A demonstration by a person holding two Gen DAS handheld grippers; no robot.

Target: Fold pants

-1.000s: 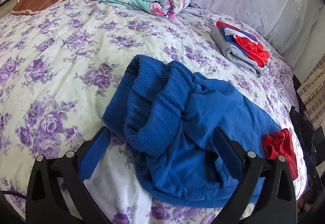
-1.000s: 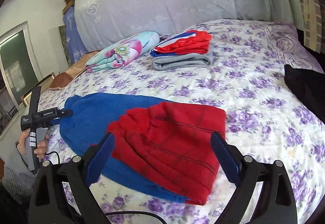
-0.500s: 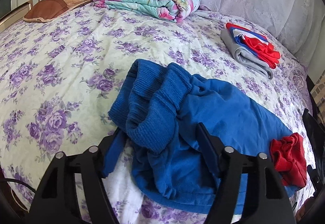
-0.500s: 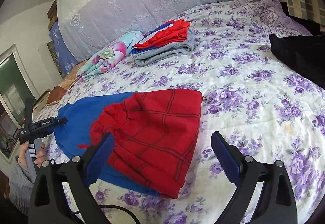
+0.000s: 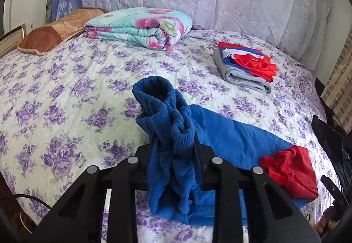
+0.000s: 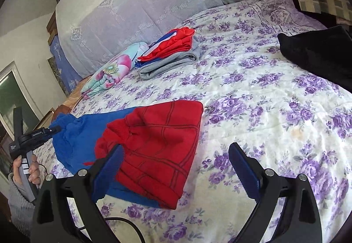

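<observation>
Left tool [image 5: 173, 150] jaws just closed, now clamped on the pants [image 5: 167, 132] blue ribbed end, bunched and lifted. Pants' long axis runs toward right tool [image 6: 173, 168], spread wide, empty, red end directly ahead on the bed [image 6: 253, 93].

One blue-and-red pants [image 5: 233, 143], one folded floral blanket [image 5: 140, 27], one folded clothes stack [image 5: 244, 66], one brown pillow [image 5: 57, 29], two grippers [image 5: 173, 150] [image 6: 176, 168]

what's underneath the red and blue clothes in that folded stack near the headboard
A folded grey garment lies at the bottom of the stack, with the red and blue clothes on top, on the floral bedspread. Whether anything is tucked between or beneath the layers is covered.
</observation>
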